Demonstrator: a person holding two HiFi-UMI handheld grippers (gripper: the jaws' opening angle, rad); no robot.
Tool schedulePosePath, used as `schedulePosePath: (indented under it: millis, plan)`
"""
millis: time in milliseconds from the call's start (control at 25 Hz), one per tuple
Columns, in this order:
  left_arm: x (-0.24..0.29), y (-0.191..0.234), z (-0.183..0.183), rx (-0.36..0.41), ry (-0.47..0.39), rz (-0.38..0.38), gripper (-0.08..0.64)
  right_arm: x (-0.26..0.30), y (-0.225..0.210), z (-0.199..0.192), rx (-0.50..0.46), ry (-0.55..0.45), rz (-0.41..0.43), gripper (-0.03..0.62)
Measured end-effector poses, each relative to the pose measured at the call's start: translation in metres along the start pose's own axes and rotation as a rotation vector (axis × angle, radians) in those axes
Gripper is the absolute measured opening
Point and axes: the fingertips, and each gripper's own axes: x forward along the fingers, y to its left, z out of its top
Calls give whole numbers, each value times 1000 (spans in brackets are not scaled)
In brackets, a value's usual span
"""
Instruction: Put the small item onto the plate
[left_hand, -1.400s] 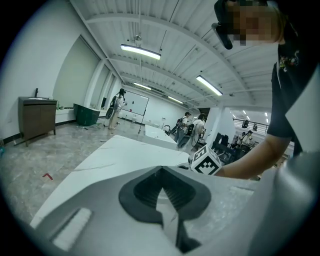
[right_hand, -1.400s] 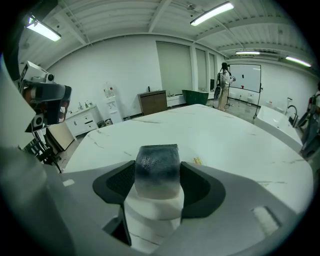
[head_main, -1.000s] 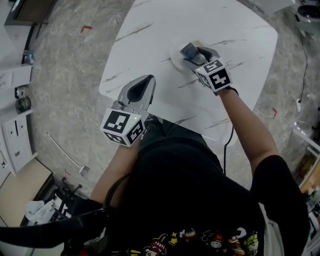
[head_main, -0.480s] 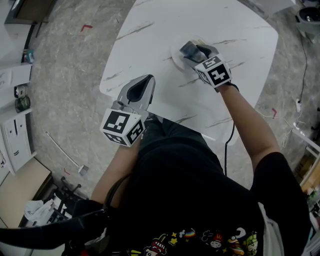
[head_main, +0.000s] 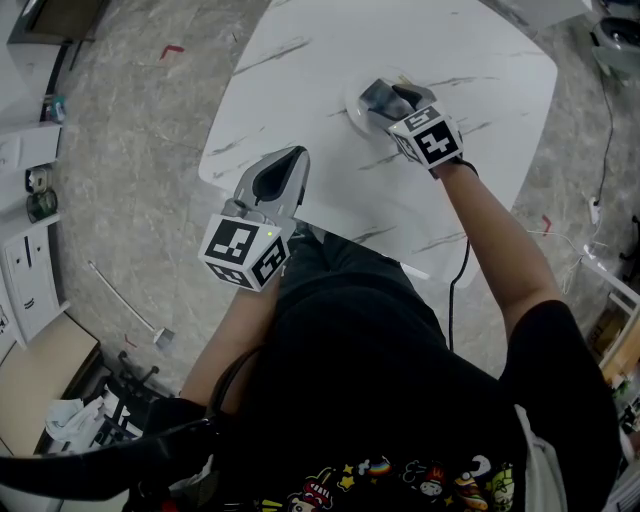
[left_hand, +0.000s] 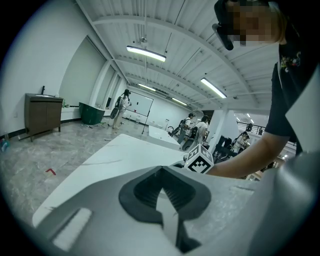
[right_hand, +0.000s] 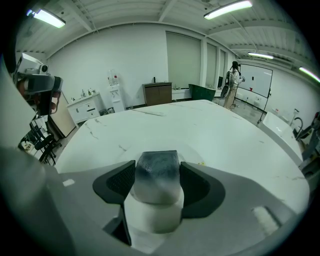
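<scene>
Looking steeply down at a white, grey-veined table (head_main: 300, 60) standing on a speckled grey floor (head_main: 130, 150). Holding the left gripper (head_main: 288, 160) back at the near table edge, well apart from the action, jaws pressing together and gripping nothing. Reaching the right gripper (head_main: 383, 98) out over a small white plate (head_main: 352, 108) near the middle of the table. Clamping, in that right gripper, a small grey-blue block (right_hand: 157, 171): jaws parted only as far as the block's width, pads pressing on both of its sides.

Having nudged slightly farther across the table than half a second ago, and now hanging more squarely above the plate. Keeping the left gripper just where it was.

Judging from this: carrying nearly finished, with the block hovering over or resting on the plate, actual contact impossible to tell. Probably remaining: lowering if needed, opening the jaws, then backing away without dragging the block off.
</scene>
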Motion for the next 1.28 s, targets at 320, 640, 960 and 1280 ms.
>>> schedulePosePath:
  millis: [320,640,960,1280]
  plan:
    - [-3,2,-3,-3,-5,4,0,2,0,-1,14,11,24,313]
    - [-6,2,-3,-4,1,1,0,3,0,-1,27,13,37,325]
    - [-8,4,-1,6,-3,4,0,8,0,-5,39,29,35,337]
    - [-10,8,4,22,3,-10,0,-1,-1,4,117,-15,27,337]
